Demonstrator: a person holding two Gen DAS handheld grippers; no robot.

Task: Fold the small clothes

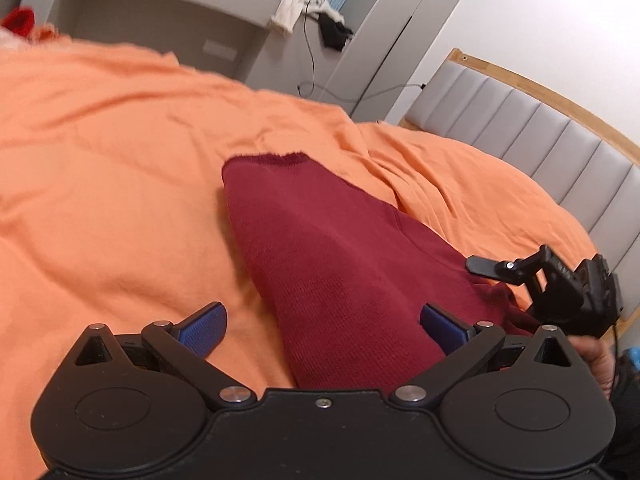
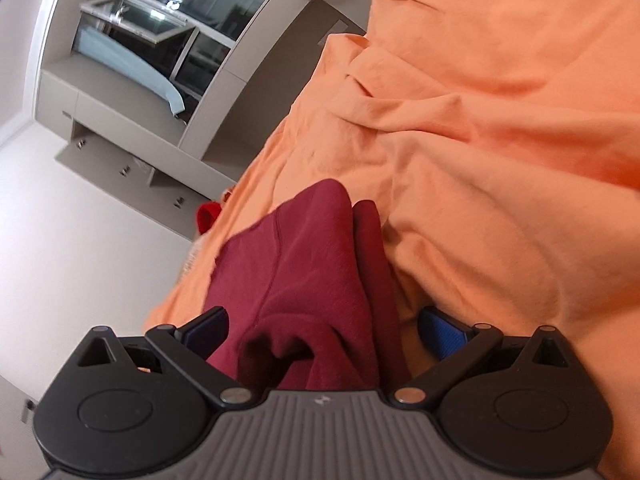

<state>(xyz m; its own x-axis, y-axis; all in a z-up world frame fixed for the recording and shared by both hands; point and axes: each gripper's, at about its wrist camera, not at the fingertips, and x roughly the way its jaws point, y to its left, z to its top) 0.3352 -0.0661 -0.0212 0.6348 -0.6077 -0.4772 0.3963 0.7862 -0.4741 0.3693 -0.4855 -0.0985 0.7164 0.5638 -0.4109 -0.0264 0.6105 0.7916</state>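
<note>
A dark red knit garment (image 1: 320, 248) lies on the orange bedsheet (image 1: 120, 160), stretched away from me with its ribbed hem at the far end. My left gripper (image 1: 324, 324) is open, its blue pads (image 1: 204, 326) wide apart, and the cloth runs between them. My right gripper (image 2: 324, 328) is open too, with bunched folds of the same garment (image 2: 304, 264) lying between its fingers. The right gripper also shows in the left wrist view (image 1: 560, 284), at the garment's right edge.
A grey padded headboard (image 1: 540, 136) with a wooden rim bounds the bed on the right. A grey cabinet (image 1: 160, 20) with cables and cloths stands beyond the bed. A red item (image 2: 208, 214) lies at the bed's edge. A window bench (image 2: 132, 68) is nearby.
</note>
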